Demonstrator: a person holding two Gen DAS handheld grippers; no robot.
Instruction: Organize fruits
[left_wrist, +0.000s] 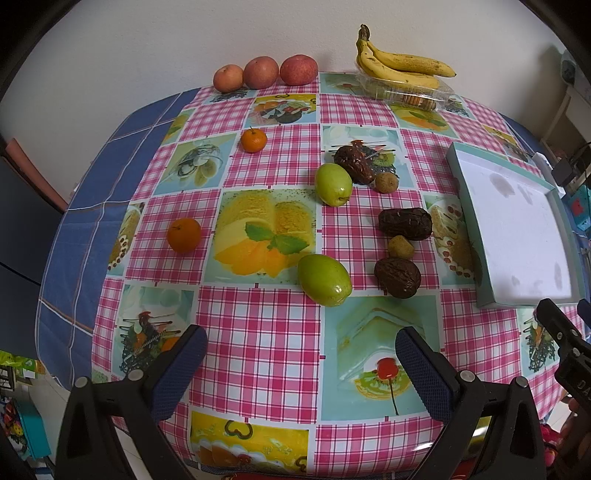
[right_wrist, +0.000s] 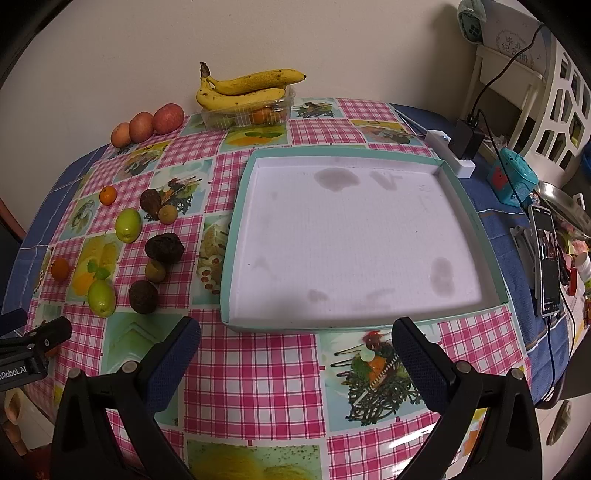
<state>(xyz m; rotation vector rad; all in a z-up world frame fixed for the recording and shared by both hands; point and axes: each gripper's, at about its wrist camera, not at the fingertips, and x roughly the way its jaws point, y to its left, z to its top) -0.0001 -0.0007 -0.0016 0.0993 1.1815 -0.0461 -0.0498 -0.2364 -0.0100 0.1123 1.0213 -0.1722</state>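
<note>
Both tongs, left tongs (left_wrist: 301, 352) and right tongs (right_wrist: 295, 345), hang spread and empty; tray (right_wrist: 236, 229) holds nothing, every fruit, including nearest green fruit (left_wrist: 324, 280), remains on the tabletop (left_wrist: 258, 332).

The left tongs (left_wrist: 301, 354) are held wide apart above the tabletop, nothing caught between the blue padded fingers (left_wrist: 184, 365). The right tongs (right_wrist: 295, 347) are likewise spread wide and hold nothing. Each pair is seen beside the other, level and pointed forward.
</note>
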